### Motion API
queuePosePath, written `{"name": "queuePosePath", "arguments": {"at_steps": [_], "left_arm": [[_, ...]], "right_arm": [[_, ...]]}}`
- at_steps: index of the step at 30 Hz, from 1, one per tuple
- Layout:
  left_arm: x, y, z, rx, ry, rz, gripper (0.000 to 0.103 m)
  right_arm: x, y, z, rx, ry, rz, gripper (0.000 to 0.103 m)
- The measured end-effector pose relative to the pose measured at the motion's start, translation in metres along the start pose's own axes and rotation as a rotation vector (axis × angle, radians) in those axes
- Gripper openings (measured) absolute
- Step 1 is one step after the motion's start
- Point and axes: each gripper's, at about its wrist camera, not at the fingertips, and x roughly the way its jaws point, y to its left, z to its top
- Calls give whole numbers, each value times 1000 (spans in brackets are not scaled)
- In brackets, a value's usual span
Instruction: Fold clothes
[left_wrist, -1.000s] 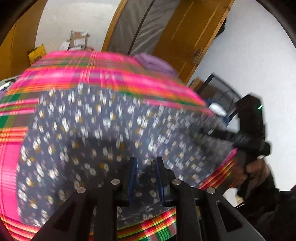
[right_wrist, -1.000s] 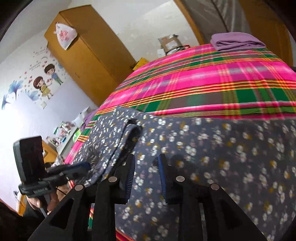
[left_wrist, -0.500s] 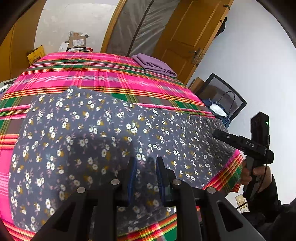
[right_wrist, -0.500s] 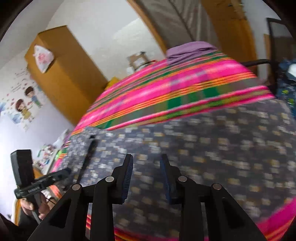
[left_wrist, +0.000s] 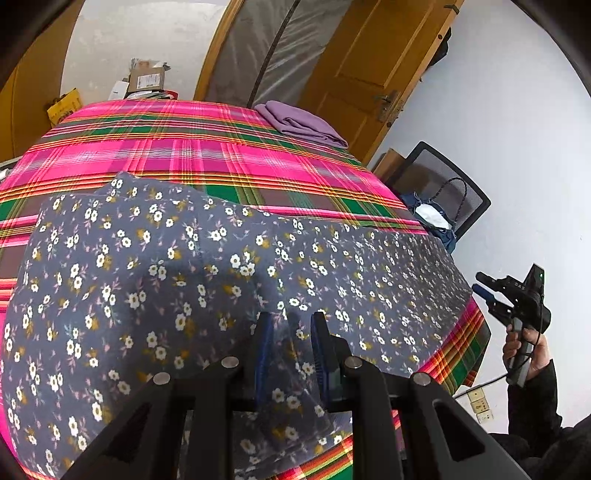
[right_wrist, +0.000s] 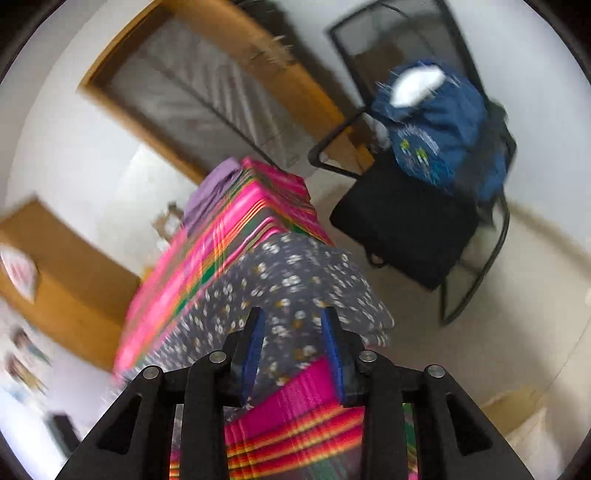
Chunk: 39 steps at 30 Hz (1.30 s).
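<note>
A dark blue floral garment (left_wrist: 207, 288) lies spread across the near part of a table covered with a pink plaid cloth (left_wrist: 177, 147). My left gripper (left_wrist: 290, 323) hovers over the garment's near edge with its jaws a little apart and nothing between them. My right gripper (right_wrist: 291, 317) is open and empty beyond the table's right end; in the left wrist view it (left_wrist: 487, 291) is held off the table's right corner. In the blurred right wrist view the garment (right_wrist: 280, 284) hangs over the table's end.
A folded purple cloth (left_wrist: 299, 123) lies at the table's far right corner. A black mesh chair (right_wrist: 413, 206) with a blue bag (right_wrist: 439, 122) stands right of the table. A wooden door (left_wrist: 373, 62) and boxes (left_wrist: 144, 77) lie behind.
My right gripper has swung away from over the garment to beyond the table's right end, and its jaws have widened. My left gripper has risen slightly; the garment now lies flatter.
</note>
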Motion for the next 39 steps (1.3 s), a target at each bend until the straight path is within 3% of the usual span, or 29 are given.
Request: {"name": "queuePosePath", "arguments": {"at_steps": [9, 11, 12, 13, 18, 25, 29, 39], "left_arm": [[9, -21, 5, 51, 26, -11, 21], [13, -25, 6, 55, 34, -11, 21], [15, -26, 7, 57, 38, -11, 21], [17, -28, 7, 58, 42, -11, 21], [24, -32, 8, 61, 59, -8, 21], [30, -38, 11, 63, 68, -6, 21], [31, -36, 11, 61, 71, -2, 21], [30, -31, 11, 38, 70, 5, 21]], "right_arm": [[2, -40, -2, 184, 77, 127, 35], [5, -47, -4, 224, 96, 157, 42], [5, -51, -5, 250, 106, 180, 53], [6, -55, -6, 276, 116, 203, 56], [20, -74, -9, 418, 173, 303, 59], [54, -81, -8, 530, 305, 356, 61], [64, -85, 0, 589, 292, 385, 61], [59, -98, 8, 724, 133, 415, 62]]}}
